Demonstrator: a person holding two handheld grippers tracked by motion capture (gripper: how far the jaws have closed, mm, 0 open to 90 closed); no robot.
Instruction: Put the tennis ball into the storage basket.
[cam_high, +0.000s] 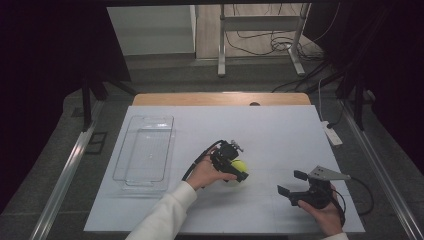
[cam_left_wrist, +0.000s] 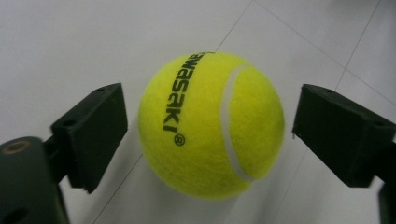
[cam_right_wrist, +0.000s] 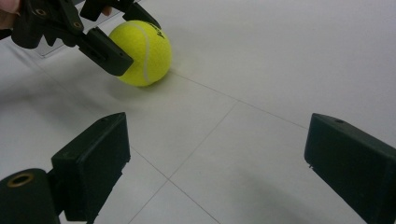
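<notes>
Though set astride the tennis ball (cam_left_wrist: 210, 126) with the left gripper (cam_high: 239, 170), pinches nothing yet: jaws spread, with a sliver of gap on each side (pads clear of the felt). Rests on the table, that ball, near the middle and a little toward the person's side. Seems to put the reach as done, with the squeeze, the lift and the carry all left to do (perhaps toward the clear tray (cam_high: 170, 150), well apart to the left and empty). Waits off to the right with the right gripper (cam_high: 291, 182), jaws wide, nothing between them. Shows a white table sheet (cam_high: 280, 135) crossed by faint lines, a wooden edge (cam_high: 220, 98) at the far side and a white power strip (cam_high: 332, 134) at the right margin. Beyond, grey floor, a metal stand (cam_high: 221, 45), loose cables (cam_high: 280, 45) and dark curtains on both flanks.
</notes>
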